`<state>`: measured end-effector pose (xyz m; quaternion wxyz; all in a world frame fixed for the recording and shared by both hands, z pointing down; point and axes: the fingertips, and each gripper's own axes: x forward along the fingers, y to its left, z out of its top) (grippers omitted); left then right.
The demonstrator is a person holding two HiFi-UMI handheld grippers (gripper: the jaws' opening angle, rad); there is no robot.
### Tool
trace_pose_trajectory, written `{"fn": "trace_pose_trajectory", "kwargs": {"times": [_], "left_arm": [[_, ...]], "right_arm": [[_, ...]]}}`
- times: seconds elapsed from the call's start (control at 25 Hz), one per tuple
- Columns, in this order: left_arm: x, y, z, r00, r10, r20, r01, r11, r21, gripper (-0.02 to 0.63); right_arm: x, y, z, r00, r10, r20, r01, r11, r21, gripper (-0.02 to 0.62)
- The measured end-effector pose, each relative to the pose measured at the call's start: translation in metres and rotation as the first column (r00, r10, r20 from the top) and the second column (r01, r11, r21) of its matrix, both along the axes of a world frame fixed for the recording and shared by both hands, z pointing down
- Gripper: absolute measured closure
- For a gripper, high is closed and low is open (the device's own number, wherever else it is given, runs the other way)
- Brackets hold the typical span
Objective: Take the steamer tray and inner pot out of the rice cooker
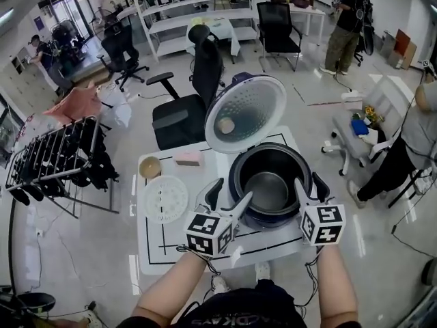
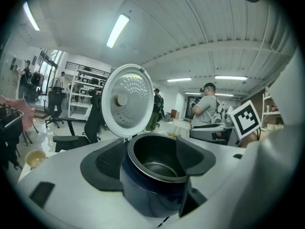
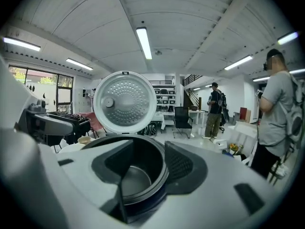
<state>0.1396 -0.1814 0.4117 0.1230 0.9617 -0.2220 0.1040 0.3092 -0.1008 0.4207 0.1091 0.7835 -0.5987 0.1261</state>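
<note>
dark inner pot (image 1: 268, 190) between left hand-held gripper (image 1: 234, 188) and right hand-held gripper (image 1: 308, 181)

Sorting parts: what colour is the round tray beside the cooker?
The tray is white; head view.

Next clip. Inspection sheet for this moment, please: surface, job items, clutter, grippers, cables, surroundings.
Surface: white table with black marked lines.
Job's things: rice cooker with its lid up; inner pot in the cooker; steamer tray out, lying flat on the table left of the cooker.
Clutter: small bowl and pink block behind the tray.
Grippers: left gripper open at the cooker's left front, holding nothing; right gripper open, jaws astride the pot's rim, not clamped.
Cables: one trails on the floor, lower left.
Surroundings: office chair behind the table, drying rack, shelving, people standing.
</note>
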Motion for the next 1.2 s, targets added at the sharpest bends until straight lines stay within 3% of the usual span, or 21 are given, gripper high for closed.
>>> {"fn": "trace_pose_trajectory", "kwargs": {"times": [0.4, 0.76, 1.2], "left_arm": [[0.024, -0.006, 0.036, 0.993, -0.098, 0.061, 0.100, 0.994, -0.043, 0.272], [0.026, -0.007, 0.056, 0.977, -0.188, 0.098, 0.195, 0.979, -0.066, 0.272], [0.034, -0.017, 0.073, 0.950, -0.287, 0.120, 0.298, 0.951, -0.079, 0.273]], "right_arm": [[0.026, -0.017, 0.038, 0.986, -0.083, 0.142, 0.089, 0.995, -0.036, 0.407], [0.036, -0.028, 0.060, 0.952, -0.132, 0.278, 0.148, 0.988, -0.037, 0.407], [0.041, -0.036, 0.064, 0.934, -0.164, 0.318, 0.177, 0.984, -0.014, 0.407]]}}
